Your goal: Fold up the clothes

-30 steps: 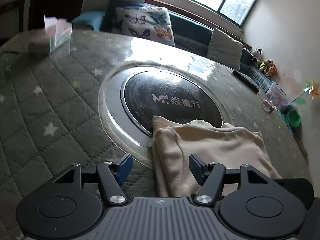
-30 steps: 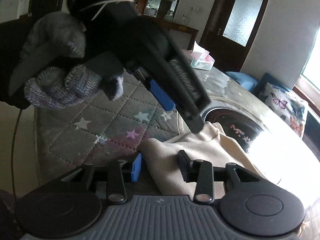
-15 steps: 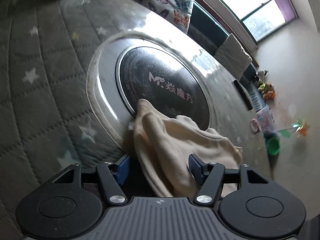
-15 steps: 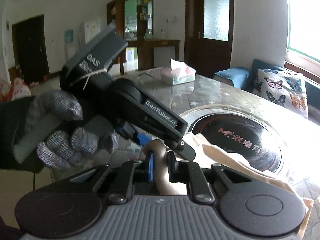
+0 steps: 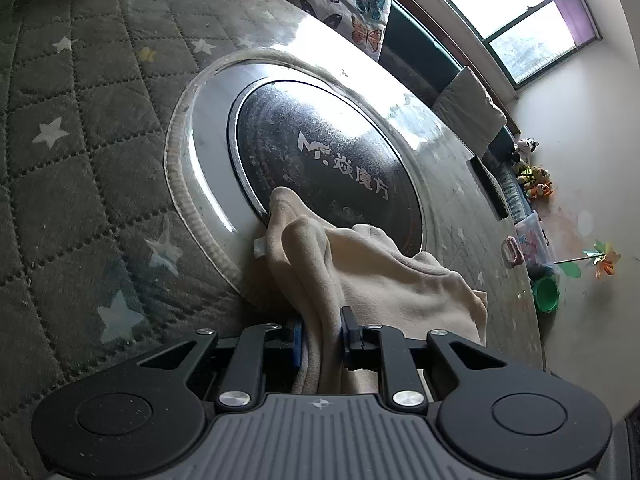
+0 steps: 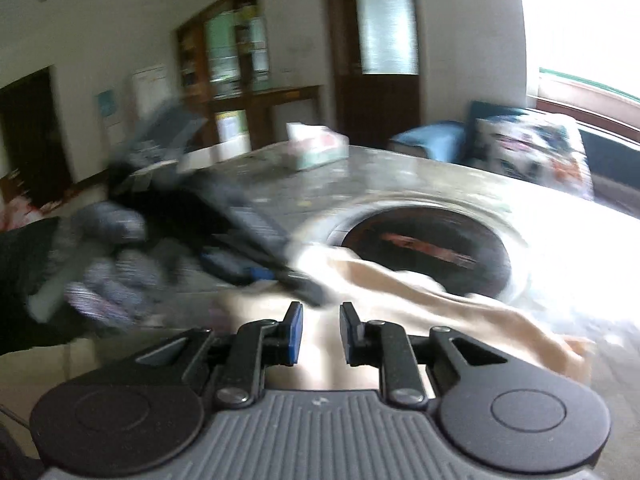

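left wrist: cream garment (image 5: 384, 280) pinched between the fingers (image 5: 347, 332).

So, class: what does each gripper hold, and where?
Left gripper: the cream cloth, pinched at its bunched near edge. Right gripper: cannot tell, too blurred.

Quilted star-print table (image 5: 80, 128): cream garment (image 5: 400, 280), tissue box (image 6: 316, 148), remote (image 5: 490, 188).
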The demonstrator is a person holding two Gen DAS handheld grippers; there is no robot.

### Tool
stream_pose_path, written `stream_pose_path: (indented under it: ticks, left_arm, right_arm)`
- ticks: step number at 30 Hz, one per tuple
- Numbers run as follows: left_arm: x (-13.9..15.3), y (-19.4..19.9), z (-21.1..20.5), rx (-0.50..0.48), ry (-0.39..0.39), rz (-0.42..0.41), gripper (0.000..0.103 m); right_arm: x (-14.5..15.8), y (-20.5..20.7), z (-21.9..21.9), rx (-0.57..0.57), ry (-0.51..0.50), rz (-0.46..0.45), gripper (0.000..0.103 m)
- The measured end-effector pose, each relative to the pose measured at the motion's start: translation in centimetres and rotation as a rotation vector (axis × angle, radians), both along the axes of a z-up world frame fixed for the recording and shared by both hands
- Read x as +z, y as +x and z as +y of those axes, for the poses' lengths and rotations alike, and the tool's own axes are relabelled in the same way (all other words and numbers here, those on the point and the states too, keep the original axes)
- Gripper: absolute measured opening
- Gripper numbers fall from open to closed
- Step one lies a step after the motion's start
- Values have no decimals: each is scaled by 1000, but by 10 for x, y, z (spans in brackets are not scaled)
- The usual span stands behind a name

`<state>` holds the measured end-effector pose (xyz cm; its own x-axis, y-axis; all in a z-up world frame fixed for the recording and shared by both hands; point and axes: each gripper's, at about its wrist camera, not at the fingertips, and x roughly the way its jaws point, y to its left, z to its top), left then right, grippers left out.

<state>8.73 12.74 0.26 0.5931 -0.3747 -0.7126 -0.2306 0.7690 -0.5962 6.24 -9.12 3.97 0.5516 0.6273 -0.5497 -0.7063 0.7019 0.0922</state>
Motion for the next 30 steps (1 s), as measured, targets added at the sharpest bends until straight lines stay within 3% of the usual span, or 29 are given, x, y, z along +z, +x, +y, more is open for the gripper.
stream_pose_path:
  ticks: [8, 11, 16, 18, 19, 20, 22, 30]
  left_arm:
    - [1, 1, -5, -5, 34, -7, 19]
    - [2, 1, -8, -10, 55, -13, 19]
    - [5, 3, -13, -19, 97, -17, 19]
    - [6, 4, -16, -19, 114, -17, 19]
    - [8, 4, -17, -20, 122, -18, 18]
    - [11, 5, -19, -22, 132, -23, 18]
    - [20, 6, -25, -28, 155, -43, 17]
    - [59, 31, -72, -125, 215, -146, 16]
  right_arm:
    - [-26, 47, -75, -366, -38, 40, 22]
    - [-35, 61, -89, -426, -24, 66, 38]
    - [-49, 70, -105, -443, 48, 143, 39]
    - [-52, 70, -107, -439, 72, 151, 36]
    - [-52, 70, -106, -434, 79, 151, 31]
    - [-52, 70, -106, -427, 91, 153, 19]
    - [-50, 69, -105, -423, 110, 155, 11]
    - [-19, 50, -134, -459, 192, 77, 10]
